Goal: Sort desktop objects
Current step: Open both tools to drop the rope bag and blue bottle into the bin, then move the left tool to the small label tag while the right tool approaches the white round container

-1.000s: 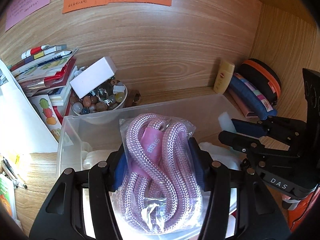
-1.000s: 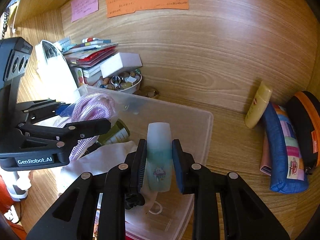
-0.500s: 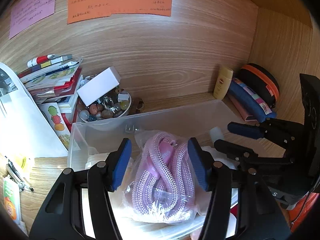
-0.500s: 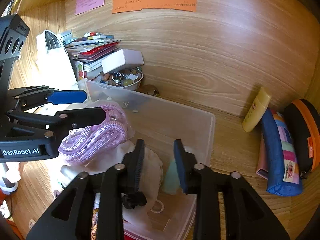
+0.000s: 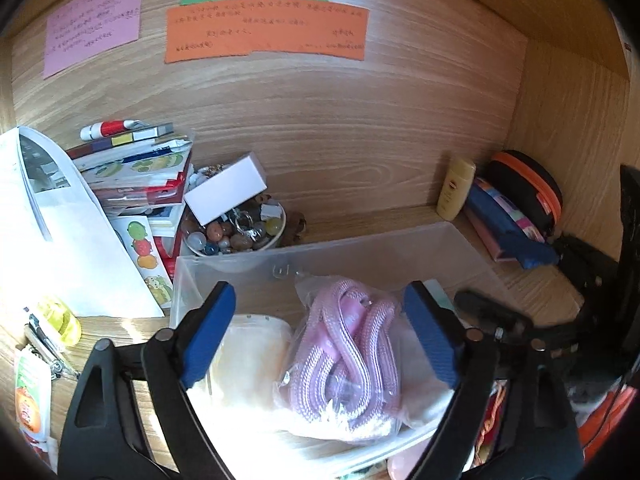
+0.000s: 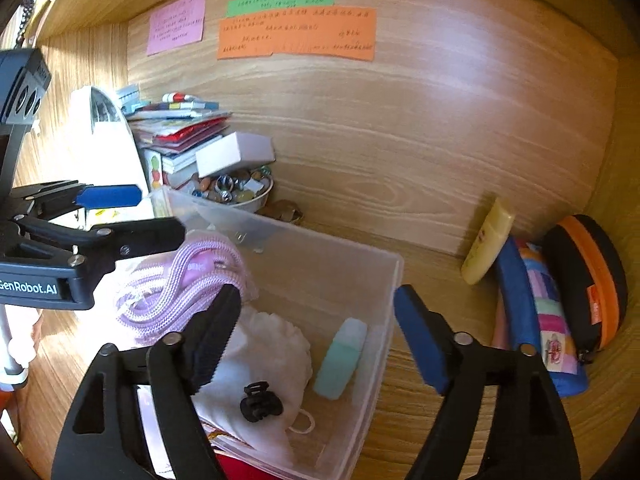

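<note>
In the clear bin [image 6: 384,300], the bagged pink rope [image 5: 352,360] lies soft and crinkly, best pinched mid-coil; left gripper [image 5: 320,336] and right gripper [image 6: 320,332] are both opening, empty.

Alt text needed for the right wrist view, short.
The right gripper, jaws opening and empty, hangs over a clear plastic bin holding a mint-green bottle, a bagged pink rope and a white cloth pouch.
</note>
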### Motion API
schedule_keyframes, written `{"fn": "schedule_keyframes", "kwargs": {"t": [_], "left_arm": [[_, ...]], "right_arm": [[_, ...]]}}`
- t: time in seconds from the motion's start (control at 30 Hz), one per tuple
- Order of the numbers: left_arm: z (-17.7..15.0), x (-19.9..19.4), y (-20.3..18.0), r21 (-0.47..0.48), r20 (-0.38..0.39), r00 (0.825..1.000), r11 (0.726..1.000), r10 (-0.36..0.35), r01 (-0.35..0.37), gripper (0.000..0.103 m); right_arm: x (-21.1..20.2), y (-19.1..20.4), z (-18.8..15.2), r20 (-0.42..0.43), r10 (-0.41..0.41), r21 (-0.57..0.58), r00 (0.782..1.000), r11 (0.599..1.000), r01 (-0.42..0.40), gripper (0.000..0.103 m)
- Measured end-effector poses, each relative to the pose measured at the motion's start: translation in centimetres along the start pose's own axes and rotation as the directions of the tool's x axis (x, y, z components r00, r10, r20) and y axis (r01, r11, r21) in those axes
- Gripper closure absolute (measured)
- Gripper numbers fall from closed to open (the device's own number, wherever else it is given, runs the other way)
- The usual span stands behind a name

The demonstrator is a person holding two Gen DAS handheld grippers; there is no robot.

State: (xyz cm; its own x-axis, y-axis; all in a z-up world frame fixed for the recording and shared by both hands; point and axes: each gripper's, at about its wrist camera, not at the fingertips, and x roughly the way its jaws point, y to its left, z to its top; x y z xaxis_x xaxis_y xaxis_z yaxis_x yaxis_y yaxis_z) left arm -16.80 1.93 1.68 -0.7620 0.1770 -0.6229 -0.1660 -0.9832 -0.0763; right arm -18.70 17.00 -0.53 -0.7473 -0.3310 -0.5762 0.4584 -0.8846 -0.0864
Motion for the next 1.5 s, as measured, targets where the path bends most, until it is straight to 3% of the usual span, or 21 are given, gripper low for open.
{"fn": "schedule_keyframes", "kwargs": {"t": [0.2, 0.4, 0.8, 1.03, 1.2, 1.5], "left_arm": [[-0.7, -1.4, 0.1, 0.017, -0.001, 0.999, 0.998, 0.054, -0.054, 0.01], [-1.7, -3.6, 0.8, 0.019, 0.012, 0.999, 0.998, 0.053, -0.053, 0.009], [-4.6, -6.6, 3.4, -0.068, -0.011, 0.996, 0.994, 0.088, -0.088, 0.008], [-7.9, -8.1, 3.5, -0.022, -0.041, 0.989, 0.989, 0.143, -0.144, 0.008], [-10.5, -9.1, 3.5, -0.012, -0.077, 0.987, 0.99, 0.14, -0.141, 0.008], [-13.5, -10.4, 1.6, 0.034, -0.098, 0.989, 0.993, 0.115, -0.112, 0.008]], "right_arm": [[-1.3, -1.8, 0.7, 0.028, -0.044, 0.062, 0.999, 0.997, 0.043, 0.021], [-3.7, -2.3, 0.2, 0.033, -0.048, 0.077, 0.998, 0.996, 0.045, 0.016], [-8.4, 0.0, -5.1, 0.016, -0.05, 0.003, 0.999, 0.999, 0.05, 0.011], [-9.5, 0.0, -8.5, -0.043, -0.062, 0.018, 0.997, 0.998, 0.063, 0.011], [-10.2, 0.4, -10.6, -0.094, -0.034, 0.038, 0.995, 0.999, 0.037, 0.011], [-11.6, 4.6, -12.4, -0.08, 0.035, -0.025, 0.996, 0.999, -0.037, 0.011]]}}
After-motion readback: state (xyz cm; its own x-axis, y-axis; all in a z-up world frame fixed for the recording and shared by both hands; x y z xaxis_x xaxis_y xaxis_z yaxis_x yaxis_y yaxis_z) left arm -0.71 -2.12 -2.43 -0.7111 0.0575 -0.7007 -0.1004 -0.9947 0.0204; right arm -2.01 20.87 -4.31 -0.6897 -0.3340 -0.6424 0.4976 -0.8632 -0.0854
